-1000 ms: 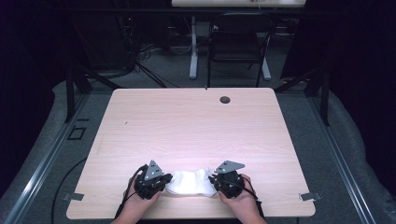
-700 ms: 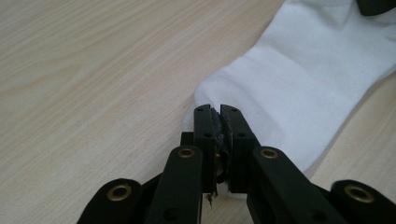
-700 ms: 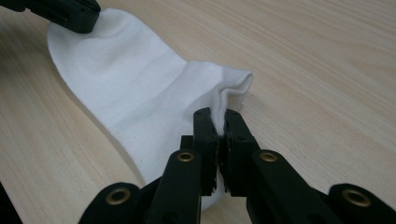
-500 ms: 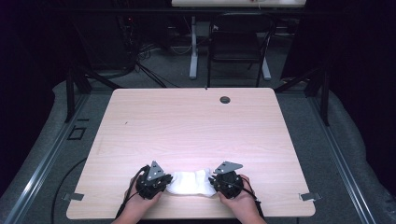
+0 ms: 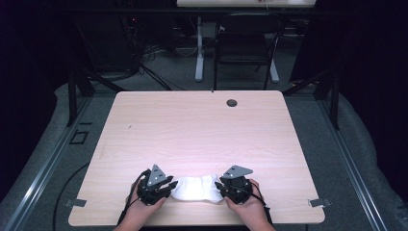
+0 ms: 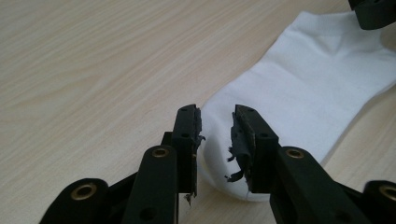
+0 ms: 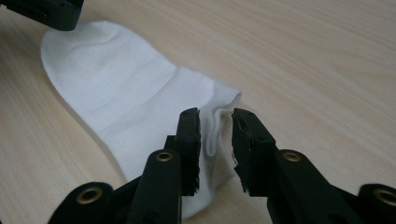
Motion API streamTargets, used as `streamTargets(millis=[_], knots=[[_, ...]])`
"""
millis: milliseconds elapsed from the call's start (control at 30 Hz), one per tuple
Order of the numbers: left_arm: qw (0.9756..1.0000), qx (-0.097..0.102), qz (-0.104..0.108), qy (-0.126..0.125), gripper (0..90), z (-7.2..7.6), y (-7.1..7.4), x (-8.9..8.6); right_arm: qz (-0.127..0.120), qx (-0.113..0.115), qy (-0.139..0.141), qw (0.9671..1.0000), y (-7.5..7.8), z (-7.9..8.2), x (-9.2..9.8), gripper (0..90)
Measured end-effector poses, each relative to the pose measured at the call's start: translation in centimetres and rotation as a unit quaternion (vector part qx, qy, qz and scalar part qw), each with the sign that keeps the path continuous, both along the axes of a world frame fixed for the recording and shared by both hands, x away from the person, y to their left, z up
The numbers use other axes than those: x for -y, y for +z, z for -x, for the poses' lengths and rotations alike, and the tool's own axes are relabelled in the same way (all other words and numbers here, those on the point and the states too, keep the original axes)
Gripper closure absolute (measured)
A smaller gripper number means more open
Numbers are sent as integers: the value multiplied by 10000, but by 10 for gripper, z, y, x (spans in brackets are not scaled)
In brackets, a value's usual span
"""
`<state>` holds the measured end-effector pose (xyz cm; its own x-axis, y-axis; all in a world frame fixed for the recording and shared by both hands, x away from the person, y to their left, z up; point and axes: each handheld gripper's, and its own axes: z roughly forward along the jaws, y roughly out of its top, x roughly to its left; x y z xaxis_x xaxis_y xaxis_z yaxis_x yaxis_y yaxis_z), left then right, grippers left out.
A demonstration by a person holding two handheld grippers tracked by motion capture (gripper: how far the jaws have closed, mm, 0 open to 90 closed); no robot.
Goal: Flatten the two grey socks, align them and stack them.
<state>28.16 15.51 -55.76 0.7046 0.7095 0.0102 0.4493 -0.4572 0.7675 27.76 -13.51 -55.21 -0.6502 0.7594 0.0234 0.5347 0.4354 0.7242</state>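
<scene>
Between both just-opened grippers (image 5: 169, 186) (image 5: 219, 187), jaws apart, white sock (image 5: 196, 187), its ends partly hidden.

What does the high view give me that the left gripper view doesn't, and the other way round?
High view alone: the whole table, the chair beyond it, and both hands with the left gripper and right gripper at opposite ends of the sock. Left gripper view alone: its jaws, just opened, stand apart with the sock's rounded end between them, pads worn and not pressing. Shared: the white sock lying flat on the wood.
</scene>
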Motion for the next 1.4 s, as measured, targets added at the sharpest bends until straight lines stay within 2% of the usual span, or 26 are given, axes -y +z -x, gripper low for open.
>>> streamTargets(millis=[67, 100, 167, 200, 267, 300, 367, 433, 600, 667, 1033, 1400], knots=[[10000, 32, 60, -36, 688, 1, 2, 0, -117, 125, -40, 9998, 4, 2, 1, 711], [10000, 27, 61, -65, 677, 2, 3, 0, -232, 269, 38, 9994, 8, 5, 1, 707], [9999, 28, 58, -115, 671, 3, 2, 2, -282, 312, 96, 9991, 10, 6, -1, 703], [9998, -8, 61, -181, 651, 4, 0, 4, -230, 299, 253, 9990, 9, 8, -6, 681], [9998, -34, 47, -211, 641, 4, -1, 6, -190, 264, 307, 9990, 8, 8, -9, 670], [9996, -57, 11, -268, 625, 4, -3, 9, -45, 148, 485, 9987, 1, 6, -14, 634], [9995, -69, -15, -305, 623, 5, -4, 10, -4, 129, 507, 9986, -1, 5, -16, 629], [9993, -69, -126, -353, 621, 5, -7, 13, 128, 43, 554, 9984, -6, 3, -18, 612], [9989, -166, -206, -384, 622, 3, -13, 15, 118, -39, 491, 9987, -11, 1, -18, 601], [9989, -223, -171, -370, 621, 3, -15, 15, 158, -77, 479, 9987, -12, 0, -17, 599], [9987, -303, -202, -370, 619, 1, -19, 15, 154, -237, 454, 9986, -17, -3, -14, 596], [9988, -320, -115, -341, 616, -2, -22, 15, 103, -196, 374, 9991, -20, -7, -13, 613]])
